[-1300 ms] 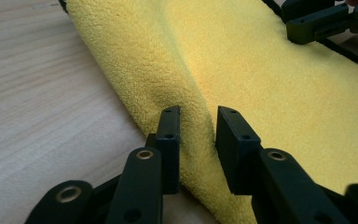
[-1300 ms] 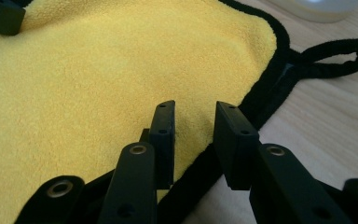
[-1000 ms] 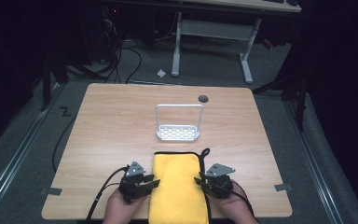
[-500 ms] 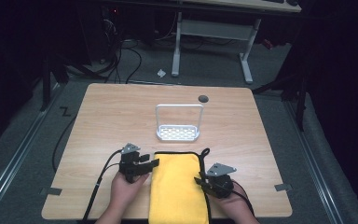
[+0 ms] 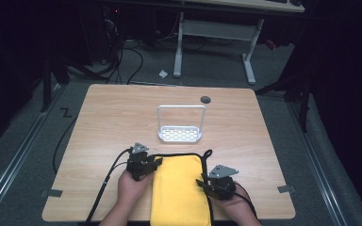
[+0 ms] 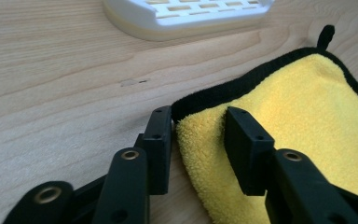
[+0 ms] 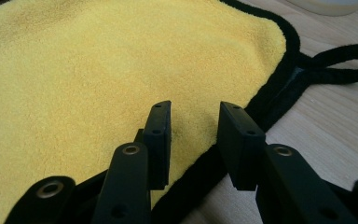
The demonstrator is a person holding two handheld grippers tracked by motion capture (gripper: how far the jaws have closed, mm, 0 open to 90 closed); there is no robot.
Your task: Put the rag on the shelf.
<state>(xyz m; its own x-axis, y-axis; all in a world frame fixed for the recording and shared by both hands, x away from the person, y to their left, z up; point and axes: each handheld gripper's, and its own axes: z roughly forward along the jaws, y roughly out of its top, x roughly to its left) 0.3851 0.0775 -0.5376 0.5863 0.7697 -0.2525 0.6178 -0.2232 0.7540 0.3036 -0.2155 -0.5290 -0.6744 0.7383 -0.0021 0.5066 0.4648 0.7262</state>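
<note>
- Wooden worktop (image 5: 103, 122) fills mid-frame in our high view, dark floor around it.
- Our left tongs (image 6: 198, 128) have just been closing; spread, they straddle the yellow cloth's (image 5: 176, 188) black-edged corner, pads not yet pressing.
- Our right tongs (image 7: 193, 123), just opening, stand spread over the cloth's opposite edge at lower right.
- Beyond the cloth, at centre, sits a white rack (image 5: 180, 134).

Light falls from above onto the pale wooden tabletop (image 5: 122, 122), leaving the surrounding floor and room dim to black. The high view is soft and slightly grainy. Both gripper views are bright, with near black jaws blurred at the bottom edge.
</note>
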